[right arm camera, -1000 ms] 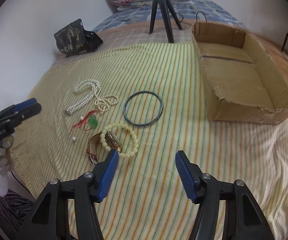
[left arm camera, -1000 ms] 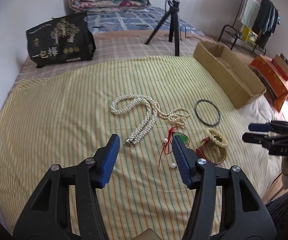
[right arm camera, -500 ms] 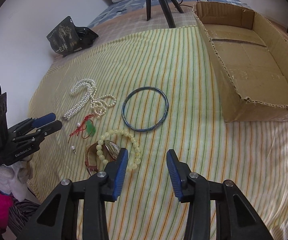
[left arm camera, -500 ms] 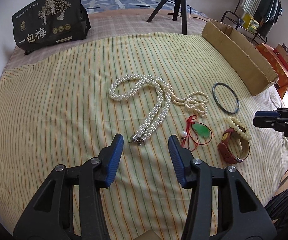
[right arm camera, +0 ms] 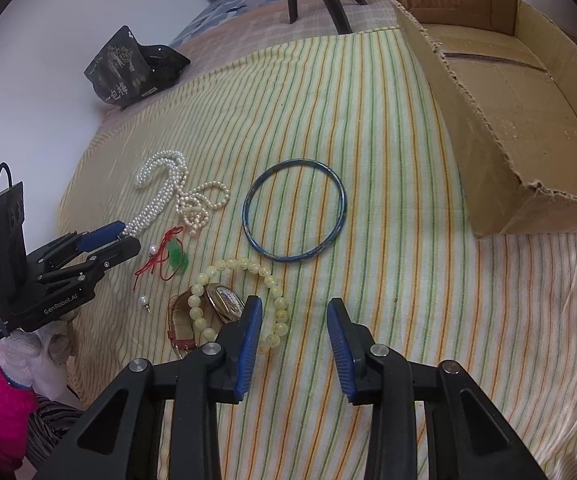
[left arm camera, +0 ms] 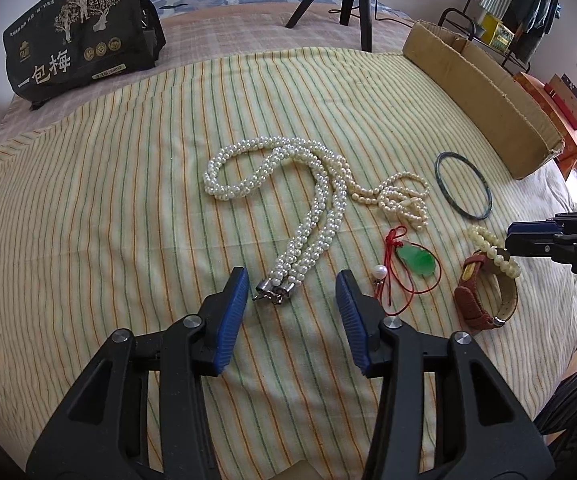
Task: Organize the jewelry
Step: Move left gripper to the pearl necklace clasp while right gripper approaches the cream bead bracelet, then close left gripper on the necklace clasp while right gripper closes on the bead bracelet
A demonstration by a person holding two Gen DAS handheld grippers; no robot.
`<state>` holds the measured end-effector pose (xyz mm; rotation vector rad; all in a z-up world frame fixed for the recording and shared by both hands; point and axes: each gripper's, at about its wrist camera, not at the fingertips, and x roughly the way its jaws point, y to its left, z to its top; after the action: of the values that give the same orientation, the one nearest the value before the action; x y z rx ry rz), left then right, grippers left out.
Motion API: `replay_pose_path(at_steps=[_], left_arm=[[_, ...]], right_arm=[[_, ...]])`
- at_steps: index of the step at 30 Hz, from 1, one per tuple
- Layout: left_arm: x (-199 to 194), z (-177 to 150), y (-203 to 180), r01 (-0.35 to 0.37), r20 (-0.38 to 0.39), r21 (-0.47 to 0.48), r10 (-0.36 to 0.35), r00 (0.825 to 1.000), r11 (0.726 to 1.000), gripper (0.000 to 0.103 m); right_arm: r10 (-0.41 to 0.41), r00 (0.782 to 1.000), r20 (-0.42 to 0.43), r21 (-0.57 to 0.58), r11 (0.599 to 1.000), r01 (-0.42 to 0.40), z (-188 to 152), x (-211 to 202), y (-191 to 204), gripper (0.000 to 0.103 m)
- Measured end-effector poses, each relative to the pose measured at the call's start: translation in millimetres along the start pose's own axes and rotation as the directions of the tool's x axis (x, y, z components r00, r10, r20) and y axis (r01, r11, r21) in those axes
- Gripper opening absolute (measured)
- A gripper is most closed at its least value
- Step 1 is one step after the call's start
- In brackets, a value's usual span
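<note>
Striped cloth (left arm camera: 88, 220) is covering the bed, and the jewelry is lying loose on it beside a cardboard box (right arm camera: 528, 128) (probably the place it is meant to go). The left claw (left arm camera: 290, 292) is hanging released, its jaws straddling the metal clasp of the pearl necklace (left arm camera: 316, 216), likely lining up a grip there. The right claw (right arm camera: 292, 322) is also released and grasping nothing, poised just over the bead bracelet (right arm camera: 276, 300) lying across the watch (right arm camera: 224, 300), with the blue bangle (right arm camera: 294, 210) just beyond.
</note>
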<state>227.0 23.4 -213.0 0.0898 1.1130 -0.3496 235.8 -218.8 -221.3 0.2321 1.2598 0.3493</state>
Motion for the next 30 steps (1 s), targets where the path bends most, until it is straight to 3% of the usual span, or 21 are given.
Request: replay_pose_path(at_steps=[9, 14, 21, 26, 30], left_arm=[[3.4, -0.1, 2.1, 0.003, 0.000, -0.010, -0.003, 1.000, 1.000, 0.040], [5.2, -0.3, 1.1, -0.003, 0.004, -0.007, 0.003, 1.000, 1.000, 0.039], [5.7, -1.4, 0.6, -0.030, 0.014, -0.004, 0.030, 0.999, 1.000, 0.027], [5.3, -2.8, 0.4, -0.032, 0.018, -0.004, 0.032, 0.999, 0.999, 0.009], [3.5, -3.4, -3.9, -0.046, 0.029, 0.007, 0.046, 0.999, 0.999, 0.007]], right_arm=[[-0.113, 0.994, -0.010, -0.107, 0.988, 0.112, -1.9, 15.8, 18.7, 0.030], [-0.198, 0.980, 0.003, -0.213, 0.957, 0.194, -3.6, 21.9, 34.5, 0.030], [-0.268, 0.963, 0.028, -0.310, 0.914, 0.263, -6.7, 26.6, 49.4, 0.023], [-0.269, 0.962, 0.036, -0.327, 0.907, 0.266, -7.2, 27.1, 54.7, 0.006], [-0.269, 0.962, 0.047, -0.330, 0.905, 0.269, -12.6, 20.4, 52.9, 0.005]])
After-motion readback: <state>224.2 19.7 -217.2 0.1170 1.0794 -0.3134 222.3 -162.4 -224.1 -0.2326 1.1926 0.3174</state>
